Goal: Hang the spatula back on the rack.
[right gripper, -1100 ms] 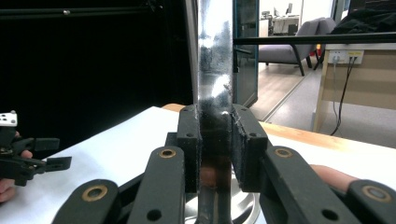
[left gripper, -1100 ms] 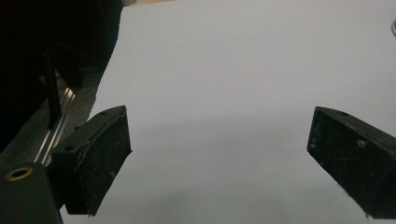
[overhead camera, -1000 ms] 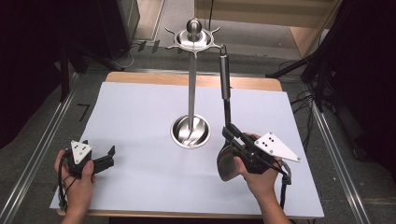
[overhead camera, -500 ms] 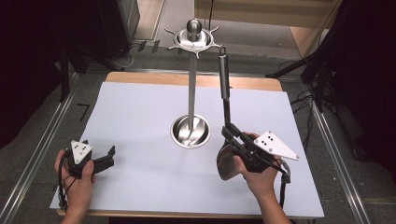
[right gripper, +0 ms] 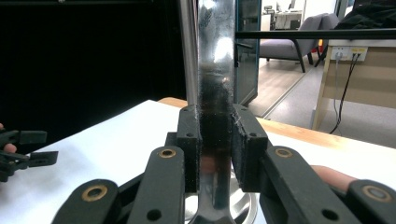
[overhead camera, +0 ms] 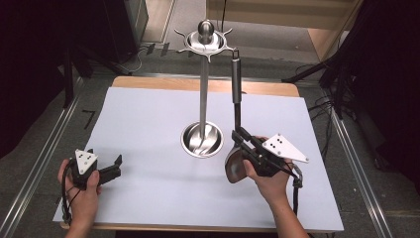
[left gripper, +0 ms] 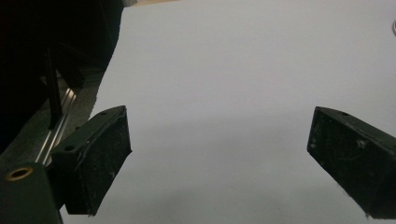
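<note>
The ladle stands upright just right of the utensil stand, its bowl low near the table's middle. The right gripper is clamped on its handle. Nothing has shifted over the last second, so hanging looks pending. The left gripper rests wide open and empty at the near-left corner.
</note>
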